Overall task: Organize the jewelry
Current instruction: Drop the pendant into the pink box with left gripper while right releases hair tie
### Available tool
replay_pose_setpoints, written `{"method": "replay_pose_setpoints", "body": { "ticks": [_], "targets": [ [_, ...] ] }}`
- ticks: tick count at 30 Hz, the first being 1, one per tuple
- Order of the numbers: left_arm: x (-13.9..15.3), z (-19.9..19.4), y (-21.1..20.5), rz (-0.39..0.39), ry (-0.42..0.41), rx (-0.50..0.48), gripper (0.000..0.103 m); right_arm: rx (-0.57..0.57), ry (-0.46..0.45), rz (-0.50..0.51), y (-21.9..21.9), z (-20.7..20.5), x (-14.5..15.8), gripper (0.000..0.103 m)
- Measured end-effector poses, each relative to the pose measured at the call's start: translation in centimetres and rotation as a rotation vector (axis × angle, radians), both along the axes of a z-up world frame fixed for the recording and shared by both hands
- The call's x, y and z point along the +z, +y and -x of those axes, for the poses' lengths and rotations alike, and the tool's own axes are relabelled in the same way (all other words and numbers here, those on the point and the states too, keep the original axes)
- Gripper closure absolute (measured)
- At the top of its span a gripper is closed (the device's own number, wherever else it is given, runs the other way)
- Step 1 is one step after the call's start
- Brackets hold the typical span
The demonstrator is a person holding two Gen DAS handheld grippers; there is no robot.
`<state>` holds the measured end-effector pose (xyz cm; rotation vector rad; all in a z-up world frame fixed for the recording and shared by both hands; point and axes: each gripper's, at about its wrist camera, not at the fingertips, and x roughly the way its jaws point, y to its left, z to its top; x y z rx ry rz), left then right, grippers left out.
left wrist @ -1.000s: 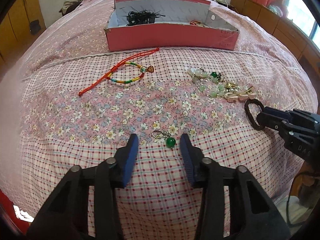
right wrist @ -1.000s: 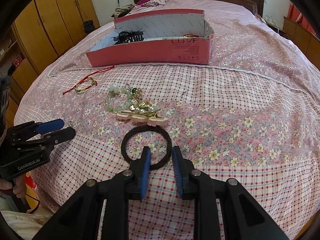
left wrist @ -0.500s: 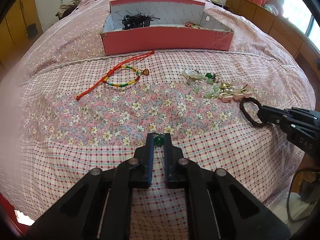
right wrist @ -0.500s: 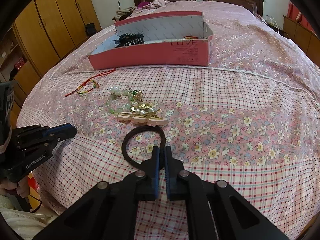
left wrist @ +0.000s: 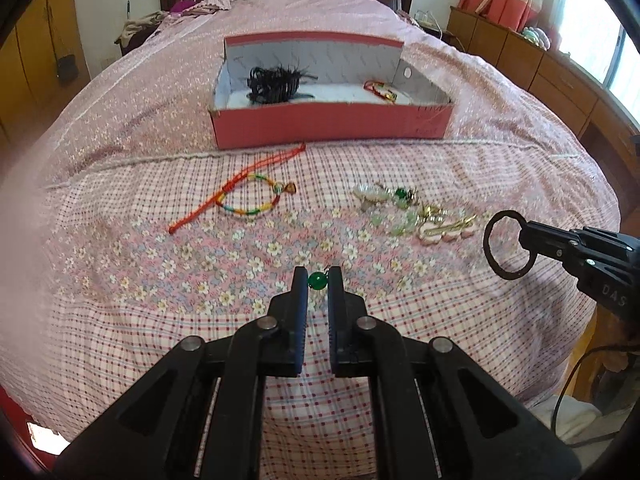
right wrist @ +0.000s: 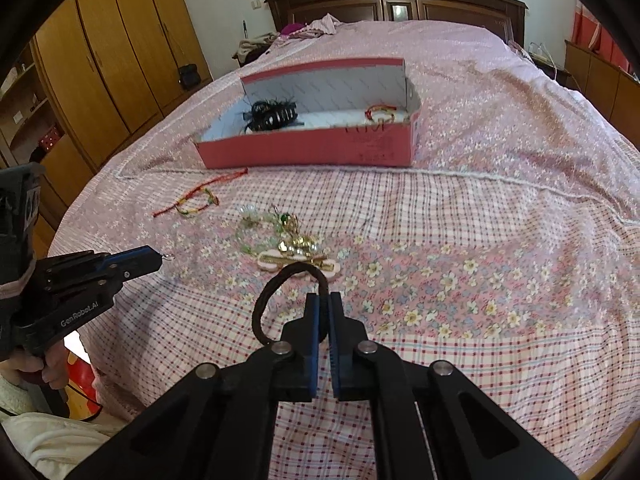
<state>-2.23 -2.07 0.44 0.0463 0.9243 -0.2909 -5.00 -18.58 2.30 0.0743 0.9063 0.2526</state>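
My left gripper (left wrist: 318, 278) is shut on a green bead pendant (left wrist: 317, 281) and holds it above the bedspread; its metal ring (right wrist: 169, 256) sticks out in the right wrist view. My right gripper (right wrist: 324, 300) is shut on a dark brown hair tie (right wrist: 280, 292), lifted off the bed; the hair tie also shows in the left wrist view (left wrist: 507, 244). A pink open box (left wrist: 332, 130) stands farther up the bed, with a black hair clip (left wrist: 274, 84) and a red bracelet (left wrist: 380, 90) inside.
A red and rainbow cord bracelet (left wrist: 248, 200) lies in front of the box. A pile of beaded jewelry and a pink hair clip (left wrist: 420, 212) lies to its right. Wooden wardrobes (right wrist: 112, 64) stand left, a headboard (right wrist: 396, 4) behind.
Both grippers have closed, the left on the green bead pendant, the right on the hair tie. Both have lifted their items off the bedspread, towards the box.
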Motion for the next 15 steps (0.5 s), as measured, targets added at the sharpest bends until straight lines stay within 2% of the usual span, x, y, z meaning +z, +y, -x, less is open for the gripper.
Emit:
{"method": "replay_pose_setpoints", "body": {
  "ticks": [15],
  "targets": [
    [3.6, -2.3, 0.5, 0.028, -0.061, 0.014, 0.102, 0.003, -0.072, -0.017, 0.0, -1.7, 3.6, 0.098]
  ]
}}
